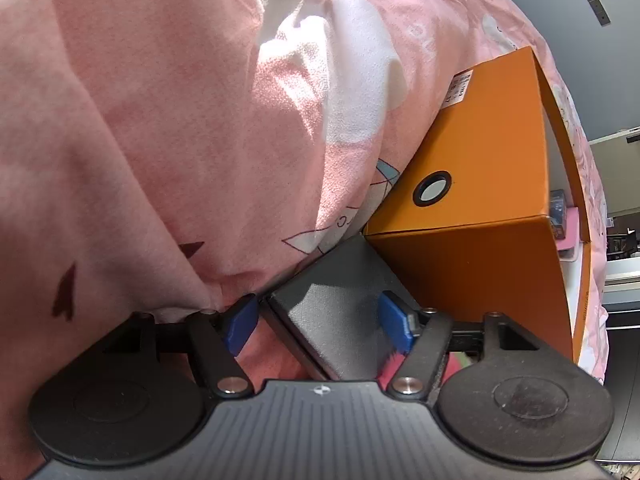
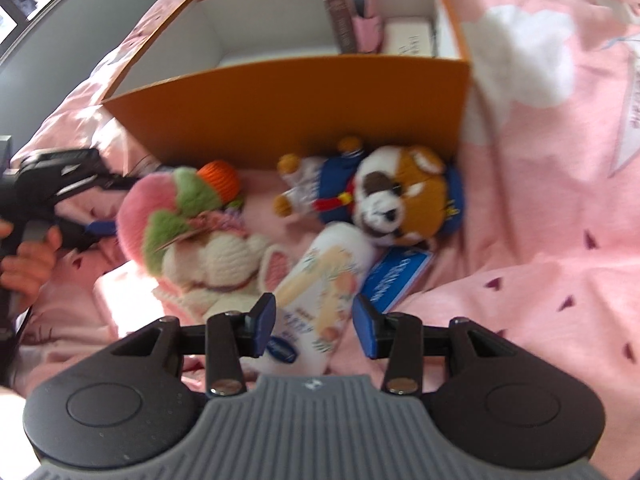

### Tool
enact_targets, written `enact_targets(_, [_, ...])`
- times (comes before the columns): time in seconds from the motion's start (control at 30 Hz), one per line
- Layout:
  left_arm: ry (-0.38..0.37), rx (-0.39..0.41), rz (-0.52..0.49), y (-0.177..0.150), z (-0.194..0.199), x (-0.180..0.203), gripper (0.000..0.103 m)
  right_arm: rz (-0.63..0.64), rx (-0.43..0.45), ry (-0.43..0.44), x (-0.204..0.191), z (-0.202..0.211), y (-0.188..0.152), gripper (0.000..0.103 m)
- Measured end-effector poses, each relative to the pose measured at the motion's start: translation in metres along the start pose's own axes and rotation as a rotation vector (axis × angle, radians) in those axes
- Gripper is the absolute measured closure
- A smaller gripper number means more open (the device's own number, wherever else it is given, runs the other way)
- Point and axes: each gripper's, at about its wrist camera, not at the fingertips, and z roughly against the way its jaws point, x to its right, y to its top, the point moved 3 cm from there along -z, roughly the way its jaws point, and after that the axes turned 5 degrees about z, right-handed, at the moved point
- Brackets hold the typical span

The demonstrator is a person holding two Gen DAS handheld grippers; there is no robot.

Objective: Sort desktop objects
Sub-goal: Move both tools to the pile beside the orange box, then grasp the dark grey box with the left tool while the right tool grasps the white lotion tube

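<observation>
In the left wrist view my left gripper (image 1: 320, 326) is open over a flat dark grey case (image 1: 336, 312) that lies on the pink bedsheet against an orange box (image 1: 480, 208). Its blue pads (image 1: 240, 328) stand off the case's edges. In the right wrist view my right gripper (image 2: 316, 326) straddles a white lotion bottle (image 2: 324, 288) lying on the sheet. A strip of pink shows between the bottle and the right pad, so the jaws are open. Beyond the bottle lie a dog plush (image 2: 400, 200), a blue packet (image 2: 396, 276), a cream knitted bunny (image 2: 216, 268) and a pink-and-green plush (image 2: 160, 216).
The orange box (image 2: 288, 96) stands open behind the toys, with a brown book (image 2: 344, 20), a pink item (image 2: 368, 20) and a white carton (image 2: 408, 36) in its right end. An orange knit ball (image 2: 220, 180) sits by its wall. A hand (image 2: 24, 264) is at the left edge.
</observation>
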Motion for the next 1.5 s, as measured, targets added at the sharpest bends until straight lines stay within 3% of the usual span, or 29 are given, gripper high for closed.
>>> enact_targets(0.33, [0.01, -0.035, -0.023, -0.003, -0.009, 0.003, 0.011, 0.123, -0.056, 0.008, -0.028, -0.01, -0.001, 0.046])
enact_targets(0.47, [-0.029, -0.115, 0.02, -0.005, -0.023, 0.001, 0.012, 0.159, -0.091, 0.019, -0.034, -0.014, -0.006, 0.035])
enact_targets(0.53, [-0.041, -0.107, 0.024, -0.006, -0.021, 0.003, 0.021, 0.165, -0.095, 0.015, -0.036, -0.018, -0.007, 0.035])
enact_targets(0.67, [-0.032, -0.066, -0.03, -0.012, -0.005, 0.008, 0.031, 0.153, -0.096, 0.014, -0.033, -0.016, -0.007, 0.044])
enact_targets(0.8, [0.007, 0.014, -0.157, -0.011, 0.008, 0.03, 0.042, 0.191, -0.091, 0.0, -0.034, -0.008, -0.01, 0.054])
enact_targets(0.93, [0.015, 0.071, -0.269, -0.018, 0.022, 0.041, 0.059, 0.206, -0.066, -0.008, -0.033, 0.007, -0.011, 0.07])
enact_targets(1.13, [0.024, 0.124, -0.427, -0.034, 0.042, 0.041, 0.063, 0.239, -0.01, -0.069, -0.033, 0.025, -0.005, 0.077])
enact_targets(1.3, [0.081, 0.088, -0.561, -0.051, 0.042, 0.044, 0.064, 0.264, -0.011, -0.153, -0.024, 0.028, -0.005, 0.079])
enact_targets(1.37, [0.103, 0.09, -0.583, -0.056, 0.047, 0.04, 0.064, 0.265, -0.024, -0.192, -0.016, 0.025, -0.008, 0.079])
enact_targets(1.5, [0.106, 0.085, -0.564, -0.054, 0.047, 0.035, 0.063, 0.233, -0.031, -0.181, -0.006, 0.021, -0.011, 0.078])
